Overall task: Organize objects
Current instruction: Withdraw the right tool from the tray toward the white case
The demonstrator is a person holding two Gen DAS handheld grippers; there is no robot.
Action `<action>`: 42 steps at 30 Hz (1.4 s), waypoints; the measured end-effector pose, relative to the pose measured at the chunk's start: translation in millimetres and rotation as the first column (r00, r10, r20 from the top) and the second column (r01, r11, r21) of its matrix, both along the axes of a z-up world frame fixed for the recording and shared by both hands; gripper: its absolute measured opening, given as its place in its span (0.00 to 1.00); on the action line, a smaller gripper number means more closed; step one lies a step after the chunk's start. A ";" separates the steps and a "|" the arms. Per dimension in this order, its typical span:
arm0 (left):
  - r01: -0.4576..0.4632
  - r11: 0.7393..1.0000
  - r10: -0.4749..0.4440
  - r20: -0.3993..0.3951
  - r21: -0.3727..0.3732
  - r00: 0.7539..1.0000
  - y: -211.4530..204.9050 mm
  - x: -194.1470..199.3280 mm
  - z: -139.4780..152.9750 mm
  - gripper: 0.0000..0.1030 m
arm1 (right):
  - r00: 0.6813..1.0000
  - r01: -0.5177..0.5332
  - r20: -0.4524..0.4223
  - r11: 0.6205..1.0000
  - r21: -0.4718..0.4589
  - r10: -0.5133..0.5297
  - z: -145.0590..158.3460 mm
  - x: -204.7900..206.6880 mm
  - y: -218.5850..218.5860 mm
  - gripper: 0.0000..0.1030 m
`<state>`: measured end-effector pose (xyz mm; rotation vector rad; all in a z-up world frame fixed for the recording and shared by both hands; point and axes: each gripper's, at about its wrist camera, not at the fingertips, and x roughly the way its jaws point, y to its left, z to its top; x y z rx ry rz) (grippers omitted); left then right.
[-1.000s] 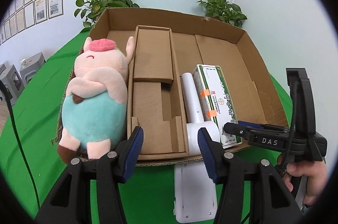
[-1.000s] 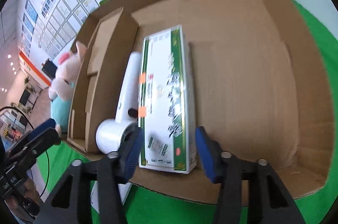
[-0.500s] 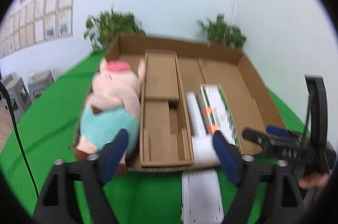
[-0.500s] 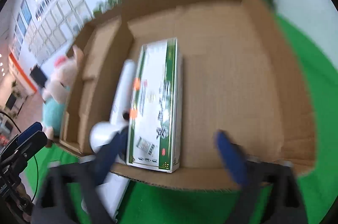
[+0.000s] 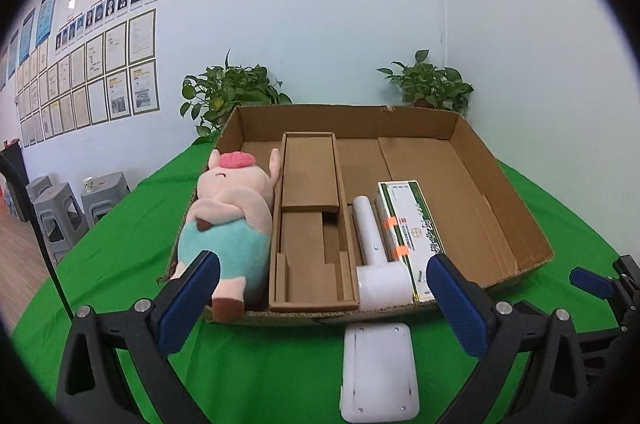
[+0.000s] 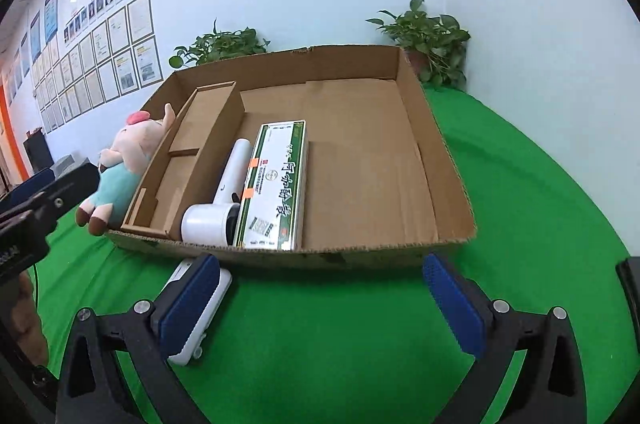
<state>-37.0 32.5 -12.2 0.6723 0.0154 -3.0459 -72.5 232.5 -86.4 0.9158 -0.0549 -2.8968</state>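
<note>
A shallow cardboard box (image 5: 516,224) (image 6: 444,159) lies on the green table. In it are a plush pig (image 5: 230,220) (image 6: 120,163) at the left, a brown cardboard insert (image 5: 310,220) (image 6: 188,163), a white hair dryer (image 5: 376,252) (image 6: 224,191) and a green-and-white carton (image 5: 408,224) (image 6: 280,179). A flat white device (image 5: 378,370) (image 6: 200,308) lies on the cloth before the box. My left gripper (image 5: 320,304) is open and empty, in front of the box. My right gripper (image 6: 320,304) is open and empty, in front of the box.
Two potted plants (image 5: 232,95) (image 5: 432,83) stand behind the box against the wall. Grey stools (image 5: 64,203) stand off the table's left side. The box's right half (image 6: 360,159) holds nothing. The other gripper shows at each view's edge (image 5: 600,288) (image 6: 36,212).
Both grippers have opened wide and pulled back and up from the box. The right gripper was around the carton's near end a second ago and is now clear of it.
</note>
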 end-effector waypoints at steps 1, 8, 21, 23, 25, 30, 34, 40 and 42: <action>0.006 1.000 -0.006 -0.001 0.007 1.000 2.1 2.5 -1.4 1.00 | 1.000 -0.003 0.007 1.000 -0.002 0.003 -1.4 3.3 1.4 1.00; 0.015 1.000 -0.015 -0.005 -0.011 1.000 14.8 12.9 -2.8 1.00 | 1.000 -0.006 -0.001 1.000 0.029 0.006 -0.2 17.2 4.1 1.00; 0.011 1.000 -0.011 -0.019 0.004 1.000 9.5 16.7 1.5 0.97 | 0.999 -0.053 -0.001 0.998 0.031 0.053 1.7 20.4 -2.9 1.00; 0.018 1.000 -0.018 -0.018 0.002 1.000 10.3 17.1 0.6 0.90 | 0.998 -0.058 -0.006 0.998 0.030 0.058 1.4 20.7 -3.7 1.00; 0.048 0.999 -0.048 -0.009 0.025 0.999 9.6 16.8 -1.1 0.47 | 0.998 -0.059 -0.024 0.997 0.040 0.060 2.2 22.8 -5.4 0.99; 0.061 0.997 -0.062 0.021 0.036 0.998 6.9 13.1 -5.8 0.44 | 0.995 -0.092 -0.044 0.994 0.057 0.094 5.7 25.2 -12.7 0.54; 0.035 0.995 -0.039 0.039 0.096 0.999 -7.5 12.3 -7.5 0.99 | 0.990 -0.138 -0.034 0.990 0.034 0.139 4.4 25.0 -17.4 0.56; 0.032 0.992 -0.049 0.136 0.124 0.990 -26.9 7.2 -21.2 0.99 | 0.979 -0.203 0.008 0.978 0.049 0.203 -8.4 17.6 -37.1 1.00; 0.030 0.992 -0.048 0.148 0.124 0.988 -32.1 8.8 -24.3 0.99 | 0.973 -0.232 0.032 0.972 0.046 0.230 -16.4 15.3 -45.8 1.00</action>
